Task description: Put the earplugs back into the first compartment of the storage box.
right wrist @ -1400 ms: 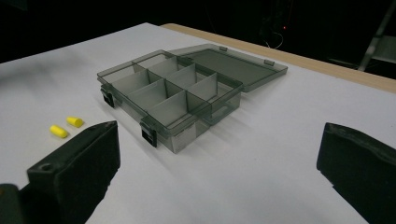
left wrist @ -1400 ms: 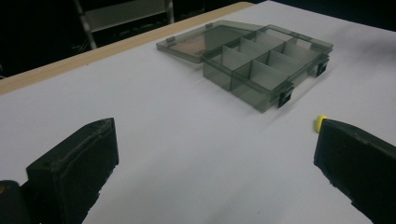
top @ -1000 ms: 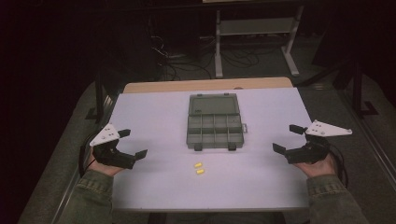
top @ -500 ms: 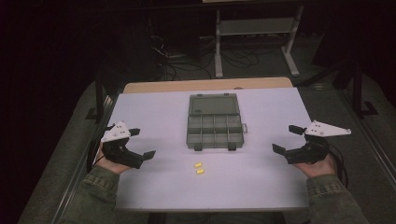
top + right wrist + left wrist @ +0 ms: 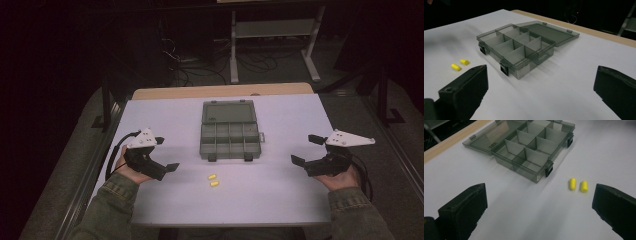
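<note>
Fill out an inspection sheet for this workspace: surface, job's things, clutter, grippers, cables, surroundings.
Surface: white table, wooden strip along its far edge.
Job's things: two yellow earplugs side by side, apart, in front of the grey compartment box; box lid open flat, the compartments in sight empty.
Clutter: nothing seen.
Grippers: left hand-held gripper open, empty, at the left; right hand-held gripper open, empty, at the right.
Cables: one black cable trails from the left gripper; more lie on the floor beyond the table.
Surroundings: dark room, pale metal frame behind.
</note>
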A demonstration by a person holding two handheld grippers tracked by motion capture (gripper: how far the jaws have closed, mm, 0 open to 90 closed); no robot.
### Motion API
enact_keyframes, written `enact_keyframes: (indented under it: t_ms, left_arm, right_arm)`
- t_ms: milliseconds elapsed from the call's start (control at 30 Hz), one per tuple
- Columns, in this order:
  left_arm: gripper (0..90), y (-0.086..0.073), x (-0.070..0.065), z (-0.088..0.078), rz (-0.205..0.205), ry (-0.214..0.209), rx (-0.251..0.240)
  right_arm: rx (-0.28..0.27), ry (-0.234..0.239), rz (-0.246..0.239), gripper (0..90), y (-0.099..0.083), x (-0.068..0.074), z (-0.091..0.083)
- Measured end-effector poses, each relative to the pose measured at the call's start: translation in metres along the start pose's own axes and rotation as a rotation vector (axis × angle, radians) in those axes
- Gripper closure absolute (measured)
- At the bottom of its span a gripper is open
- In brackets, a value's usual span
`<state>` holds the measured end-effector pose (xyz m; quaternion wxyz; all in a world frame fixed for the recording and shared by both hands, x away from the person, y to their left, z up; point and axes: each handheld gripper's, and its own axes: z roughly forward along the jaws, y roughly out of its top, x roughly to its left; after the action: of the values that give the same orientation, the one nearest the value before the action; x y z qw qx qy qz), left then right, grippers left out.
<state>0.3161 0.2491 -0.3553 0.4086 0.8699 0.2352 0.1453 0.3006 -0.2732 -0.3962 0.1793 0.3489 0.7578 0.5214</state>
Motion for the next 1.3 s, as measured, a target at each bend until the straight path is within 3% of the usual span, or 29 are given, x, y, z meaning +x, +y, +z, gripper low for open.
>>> enact_keyframes:
  t_ms: [567,1133,1300]
  left_arm:
    - [0.0,0.016,-0.007,0.030,0.053,-0.082,0.097]
    - [0.0,0.032,-0.029,0.077,0.136,-0.181,0.197]
    - [0.0,0.032,-0.034,0.087,0.131,-0.207,0.214]
  right_arm:
    - [0.002,0.002,-0.005,0.0,0.000,0.001,0.000]
    - [0.005,0.011,-0.010,0.0,0.001,0.001,0.001]
    - [0.004,0.012,-0.009,0.0,0.001,0.002,0.001]
